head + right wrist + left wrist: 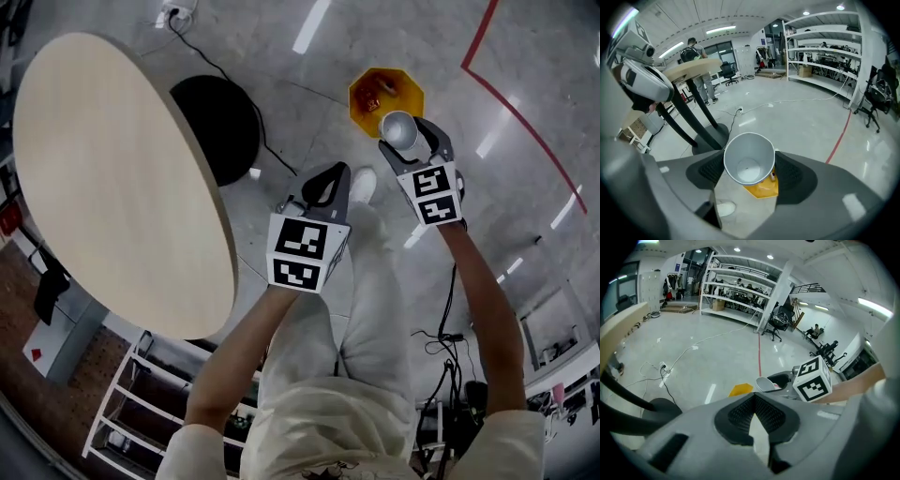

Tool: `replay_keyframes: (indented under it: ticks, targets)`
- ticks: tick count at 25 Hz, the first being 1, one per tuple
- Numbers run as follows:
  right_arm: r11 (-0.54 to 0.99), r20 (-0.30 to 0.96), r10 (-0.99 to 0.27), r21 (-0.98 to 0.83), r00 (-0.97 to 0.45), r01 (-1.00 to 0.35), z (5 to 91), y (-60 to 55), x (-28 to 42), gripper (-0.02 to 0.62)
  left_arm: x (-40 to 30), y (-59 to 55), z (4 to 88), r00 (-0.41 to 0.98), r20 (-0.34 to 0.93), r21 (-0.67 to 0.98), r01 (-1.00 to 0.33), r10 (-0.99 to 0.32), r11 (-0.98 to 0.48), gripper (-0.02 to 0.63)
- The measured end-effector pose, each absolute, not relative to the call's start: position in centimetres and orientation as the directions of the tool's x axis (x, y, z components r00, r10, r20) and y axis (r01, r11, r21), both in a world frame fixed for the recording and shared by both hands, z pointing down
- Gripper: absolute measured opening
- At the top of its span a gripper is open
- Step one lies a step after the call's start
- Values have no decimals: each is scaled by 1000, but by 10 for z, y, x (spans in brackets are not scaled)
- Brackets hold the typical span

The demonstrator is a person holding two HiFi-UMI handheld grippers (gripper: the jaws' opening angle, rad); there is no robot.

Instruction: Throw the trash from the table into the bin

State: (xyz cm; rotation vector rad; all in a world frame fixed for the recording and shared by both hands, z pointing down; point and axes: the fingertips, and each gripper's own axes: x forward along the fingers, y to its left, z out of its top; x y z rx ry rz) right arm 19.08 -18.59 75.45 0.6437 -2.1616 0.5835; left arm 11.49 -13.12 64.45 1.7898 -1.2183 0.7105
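Note:
A white paper cup [398, 126] is gripped between the pads of my right gripper [407, 133], which is shut on it. The cup hangs just above the orange bin [385, 94] on the floor. In the right gripper view the cup's empty mouth [749, 163] faces the camera, with the bin [765, 188] showing below it. My left gripper [328, 178] is lower and to the left, shut with nothing in it. In the left gripper view its pads [740, 411] meet at the tip, and the cup [764, 383] and the bin [740, 390] lie beyond.
A round wooden table [112, 178] on a black base [220, 127] fills the left. A black cable runs to a power strip [178, 13] on the floor. Red tape [511, 98] marks the floor at right. The person's shoe [363, 184] stands near the bin.

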Motion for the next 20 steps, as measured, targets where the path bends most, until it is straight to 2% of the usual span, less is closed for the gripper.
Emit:
replay_keyframes:
  ticks: [12, 20]
  targets:
    - [728, 823, -241, -198, -515, -657, 898, -183, 216, 344, 133, -129, 815, 370, 847, 312, -927, -382, -207, 5]
    - [720, 842, -197, -223, -502, -658, 972, -175, 225, 344, 152, -148, 905, 357, 854, 297, -932, -377, -210, 5]
